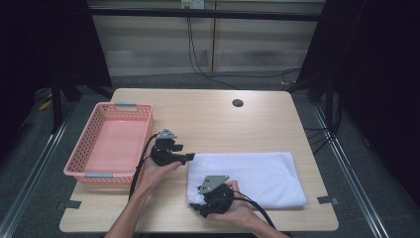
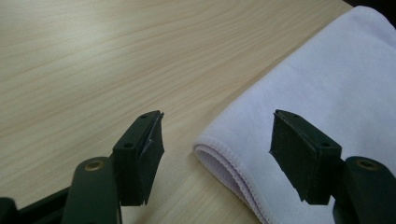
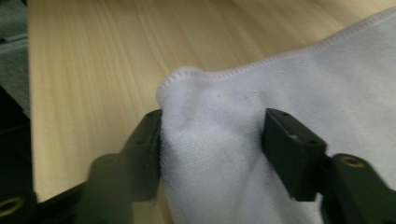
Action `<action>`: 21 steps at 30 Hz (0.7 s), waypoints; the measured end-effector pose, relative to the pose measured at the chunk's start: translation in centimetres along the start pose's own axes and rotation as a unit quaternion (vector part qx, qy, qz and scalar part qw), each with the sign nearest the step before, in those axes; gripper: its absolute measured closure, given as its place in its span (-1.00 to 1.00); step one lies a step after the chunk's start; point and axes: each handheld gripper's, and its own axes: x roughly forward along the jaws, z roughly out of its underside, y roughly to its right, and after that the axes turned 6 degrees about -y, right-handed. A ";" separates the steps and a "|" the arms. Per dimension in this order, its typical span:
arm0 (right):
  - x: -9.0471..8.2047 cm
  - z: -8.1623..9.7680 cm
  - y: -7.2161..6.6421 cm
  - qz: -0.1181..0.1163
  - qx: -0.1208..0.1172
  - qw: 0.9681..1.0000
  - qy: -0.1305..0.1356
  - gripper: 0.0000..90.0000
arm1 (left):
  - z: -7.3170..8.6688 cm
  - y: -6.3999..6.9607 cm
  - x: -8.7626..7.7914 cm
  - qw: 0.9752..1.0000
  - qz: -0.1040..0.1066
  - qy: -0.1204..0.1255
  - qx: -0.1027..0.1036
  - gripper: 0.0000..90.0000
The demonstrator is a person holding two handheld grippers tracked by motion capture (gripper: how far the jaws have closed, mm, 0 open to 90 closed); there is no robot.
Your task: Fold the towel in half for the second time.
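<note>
Towel (image 1: 250,176) is what both hands are working on: a white terry cloth, folded flat, lying on the near right part of the wooden table (image 1: 218,119), with an empty pink basket (image 1: 124,107) sitting at the left edge.

The left gripper (image 1: 190,157) is hovering at the towel's far left corner. In its own view the jaws are standing wide apart, straddling the folded corner (image 2: 219,149) with nothing between the pads yet; one jaw is over bare wood, the other over cloth.

The right gripper (image 1: 196,204) is sitting at the near left corner. Its jaws are also well open, but a bunched hump of cloth (image 3: 210,121) is rising between them and pressing against the left pad. It is not clamped as far as I can tell.

Judging by the look, the towel is going to be light, soft and limp, with no stiffness at all; it will sag and drape wherever it is unsupported. Several stacked layers are showing at the hemmed fold, so a pinch needs to catch them all or the fold will come apart. The two left corners seem the sensible places to grip.
</note>
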 end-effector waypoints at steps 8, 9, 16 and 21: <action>-0.2 0.2 0.8 0.013 0.019 1.000 0.004 0.55 | 0.0 -0.3 0.1 1.000 -0.004 -0.001 -0.002 -0.25; -0.2 0.2 1.3 0.001 0.035 0.999 0.007 0.58 | 0.0 -0.4 0.1 1.000 -0.007 -0.001 -0.004 -0.25; -0.4 0.6 2.6 -0.043 0.093 0.995 0.021 0.69 | 0.0 -1.0 0.6 1.000 -0.010 -0.009 -0.003 -0.27; -0.6 0.6 2.9 -0.055 0.100 0.993 0.024 0.70 | 0.2 -1.2 1.2 1.000 -0.005 -0.010 -0.003 -0.32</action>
